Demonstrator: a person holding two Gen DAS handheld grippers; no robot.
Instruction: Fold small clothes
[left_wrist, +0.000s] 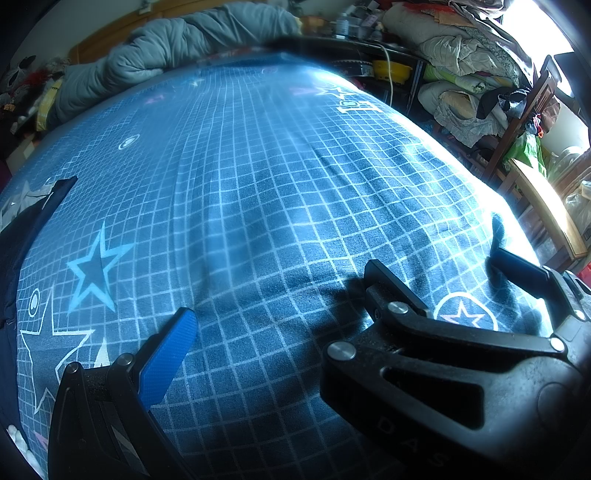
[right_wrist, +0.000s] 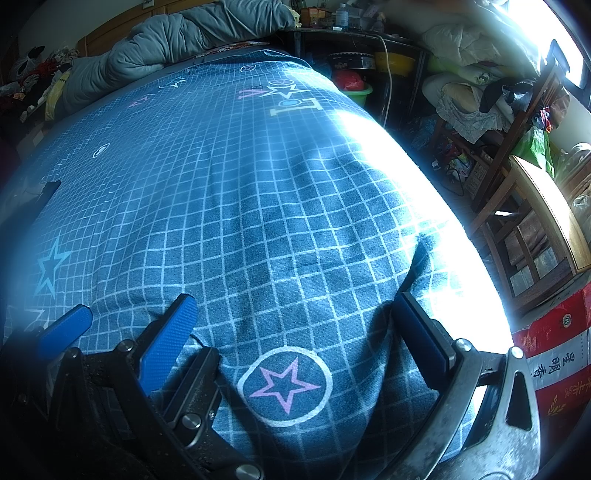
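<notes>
2 claws hover open and empty over the checked bedsheet (left_wrist: 258, 192). The left claw (left_wrist: 343, 284) is nearer the dark navy garment (left_wrist: 22, 236), which lies crumpled at the bed's far left; the right claw (right_wrist: 295, 321) sits farther away.

Behind the bed with its blue checked sheet (right_wrist: 258, 206) lies a rolled grey quilt (right_wrist: 177, 33), and to the right of the bed stand a wooden chair (right_wrist: 517, 206), piled bedding (left_wrist: 461, 48) and a green basin (right_wrist: 356, 94).
</notes>
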